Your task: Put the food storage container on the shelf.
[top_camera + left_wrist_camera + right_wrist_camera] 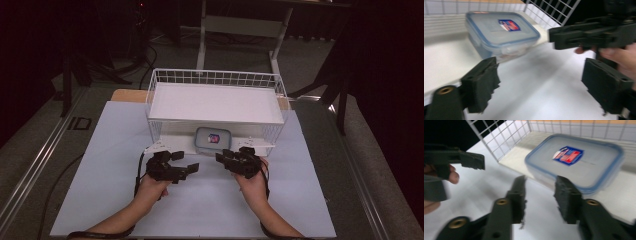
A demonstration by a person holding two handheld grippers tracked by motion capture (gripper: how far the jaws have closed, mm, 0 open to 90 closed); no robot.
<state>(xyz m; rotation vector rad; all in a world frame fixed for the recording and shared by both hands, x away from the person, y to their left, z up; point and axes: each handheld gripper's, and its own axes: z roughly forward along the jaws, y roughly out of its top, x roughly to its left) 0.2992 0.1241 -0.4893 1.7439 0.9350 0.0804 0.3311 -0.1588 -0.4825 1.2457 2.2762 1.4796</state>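
A clear plastic food box (213, 138) with a blue-rimmed lid and a red-and-blue label sits on the low shelf of a white wire rack (215, 80). My left gripper (185, 161) hovers over the table just in front and left of the box, with the jaws wide apart and nothing between them. In the left gripper view the box (499, 32) lies beyond the left gripper (544, 82). My right gripper (223, 157) is in front and right of the box. In its own view the right gripper (540, 195) shows a narrower empty gap, with the box (576, 162) just past the jaws.
The rack's upper tray (215, 102) overhangs the box. The rack's wire side walls (496, 140) flank the low shelf. A pale table surface (200, 210) spreads beneath both hands. Each gripper appears in the other's view, as the right gripper (586, 35) and the left gripper (454, 160).
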